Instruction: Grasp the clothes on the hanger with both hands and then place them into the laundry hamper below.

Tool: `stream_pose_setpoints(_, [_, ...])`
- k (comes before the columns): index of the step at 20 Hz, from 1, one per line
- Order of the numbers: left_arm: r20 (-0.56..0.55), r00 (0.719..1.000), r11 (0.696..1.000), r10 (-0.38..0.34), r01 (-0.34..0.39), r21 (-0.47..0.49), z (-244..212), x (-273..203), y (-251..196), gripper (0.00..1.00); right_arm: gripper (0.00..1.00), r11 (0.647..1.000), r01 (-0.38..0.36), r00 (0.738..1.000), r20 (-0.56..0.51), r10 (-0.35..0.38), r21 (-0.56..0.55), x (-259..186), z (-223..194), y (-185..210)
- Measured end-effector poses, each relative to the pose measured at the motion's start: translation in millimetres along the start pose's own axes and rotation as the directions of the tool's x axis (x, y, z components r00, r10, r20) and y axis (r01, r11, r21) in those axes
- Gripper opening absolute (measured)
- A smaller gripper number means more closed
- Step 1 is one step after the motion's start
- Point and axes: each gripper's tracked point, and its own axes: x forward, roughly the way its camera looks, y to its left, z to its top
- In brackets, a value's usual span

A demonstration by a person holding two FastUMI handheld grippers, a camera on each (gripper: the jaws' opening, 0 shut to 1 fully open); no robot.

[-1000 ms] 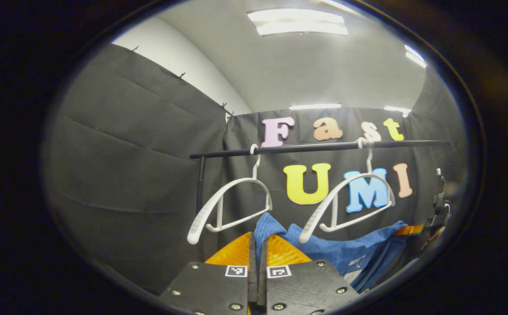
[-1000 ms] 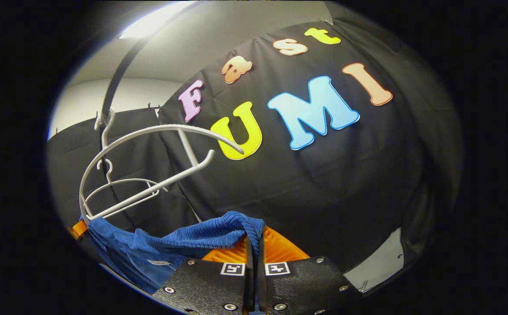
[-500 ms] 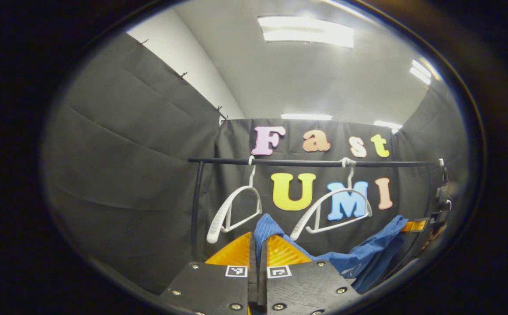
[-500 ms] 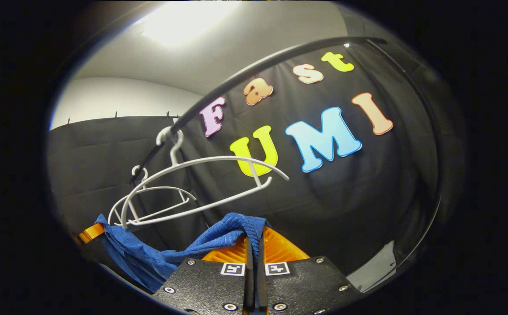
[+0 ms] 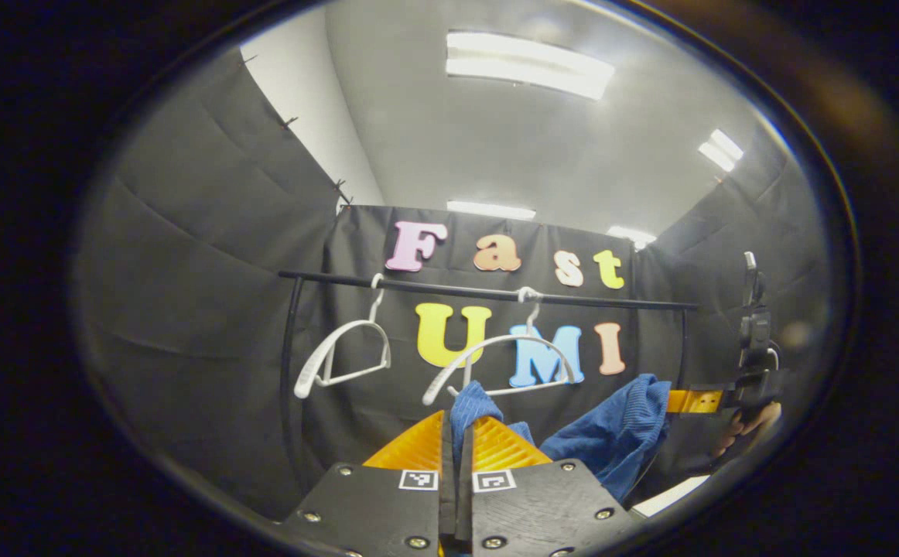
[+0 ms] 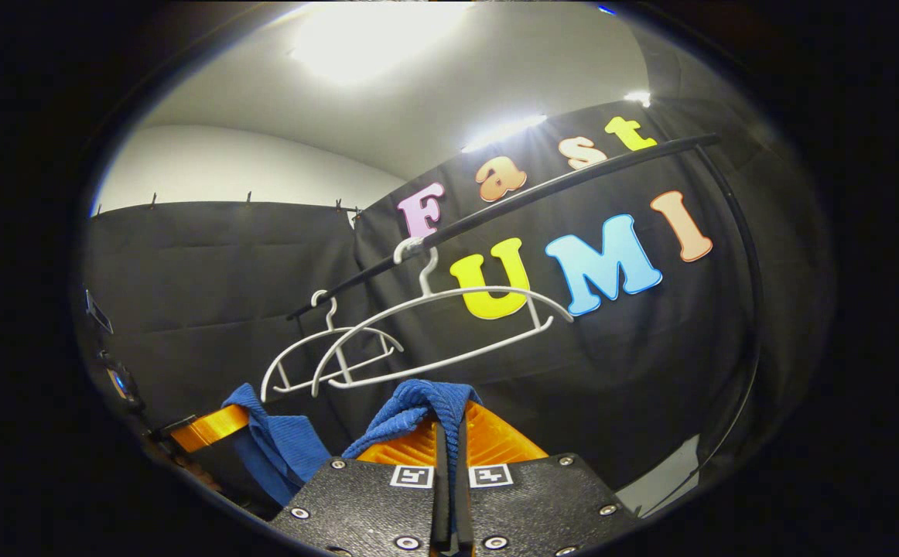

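Evidently soft and light, the blue ribbed garment (image 5: 612,433) sags between its two held corners; those edges look like the sound places to hold. Left tongs (image 5: 456,441) and right tongs (image 6: 449,433) are each clenched on a fold. It hangs below two bare white hangers (image 6: 434,333), clear of the rail (image 5: 480,291).

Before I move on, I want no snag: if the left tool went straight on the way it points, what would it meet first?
Probably the nearer white hanger on the black rail, just past the blue garment that the left tool pinches. Depth is unclear, so it might pass below to the booth wall.
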Motion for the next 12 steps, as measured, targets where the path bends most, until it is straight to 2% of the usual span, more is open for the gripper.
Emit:
stream_pose_setpoints(3, [-0.033,0.999,0.999,-0.040,0.039,-0.032,-21.5,-4.6,-18.7,0.01,0.02,1.000,-0.014,0.999,-0.044,0.014,0.001,-9.8,-24.5,21.5])
stream_pose_setpoints(6, [-0.080,0.995,0.997,-0.053,0.048,-0.055,-47.1,-10.1,-24.9,0.01,0.02,1.000,-0.010,0.995,-0.104,0.009,-0.011,-20.0,-57.4,30.3])
stream_pose_setpoints(7, [-0.107,0.993,0.997,-0.057,0.051,-0.058,-59.3,-14.7,-24.7,0.06,0.01,1.000,-0.003,0.992,-0.126,0.001,-0.021,-24.5,-71.2,32.0])
stream_pose_setpoints(8, [-0.134,0.989,0.996,-0.063,0.055,-0.063,-72.3,-15.8,-25.8,0.01,0.02,1.000,0.004,0.989,-0.149,-0.008,-0.030,-29.4,-86.0,32.5])
stream_pose_setpoints(12, [-0.232,0.968,0.995,-0.101,0.095,-0.035,-125.4,-25.3,-40.0,0.01,0.02,0.997,0.013,0.966,-0.258,-0.033,-0.078,-41.4,-150.5,34.5])
